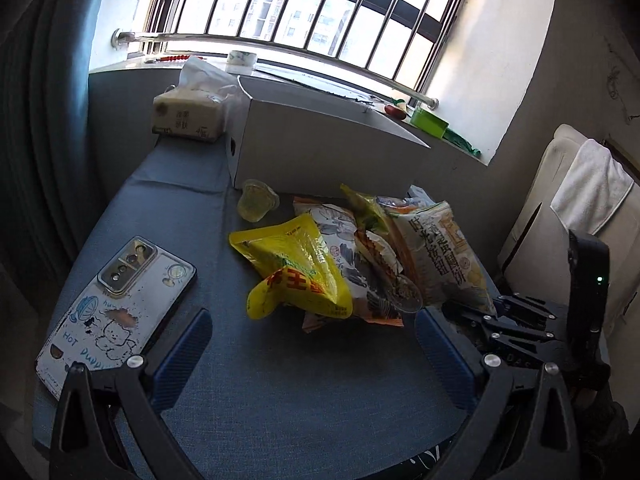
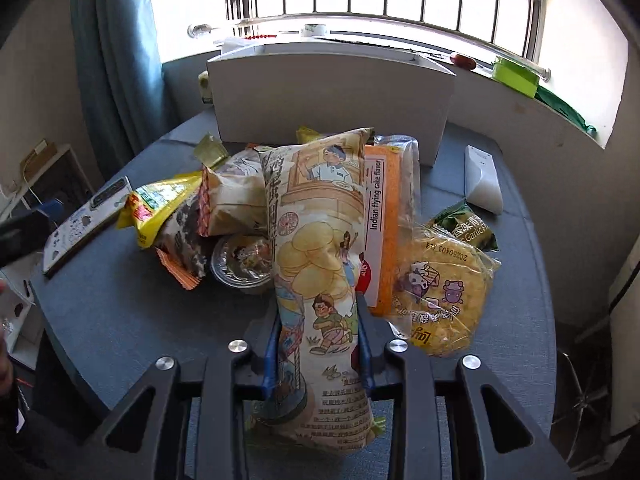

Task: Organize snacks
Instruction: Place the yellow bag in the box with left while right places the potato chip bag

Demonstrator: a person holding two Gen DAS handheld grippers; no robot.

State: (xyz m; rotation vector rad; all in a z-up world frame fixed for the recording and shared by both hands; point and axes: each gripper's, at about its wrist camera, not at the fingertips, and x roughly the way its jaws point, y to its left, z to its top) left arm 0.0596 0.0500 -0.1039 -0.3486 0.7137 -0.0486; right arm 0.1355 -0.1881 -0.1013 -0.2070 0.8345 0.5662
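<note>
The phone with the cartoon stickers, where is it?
In the left wrist view the phone lies face down on the blue table at the left, beside the open left gripper, with the yellow snack bag to its right.

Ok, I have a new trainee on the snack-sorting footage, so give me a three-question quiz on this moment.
1. True or false: the right gripper is shut on the illustrated chip bag.
2. Which lies left of the snack pile in the left wrist view? A) a phone B) a green tub C) a towel
3. Fill in: behind the snacks stands a white ____, in front of the window.

Key:
1. True; its blue pads press the bag from both sides.
2. A, the phone, face down on the blue tabletop. The left gripper stands open, holding nothing.
3. Box.
</note>
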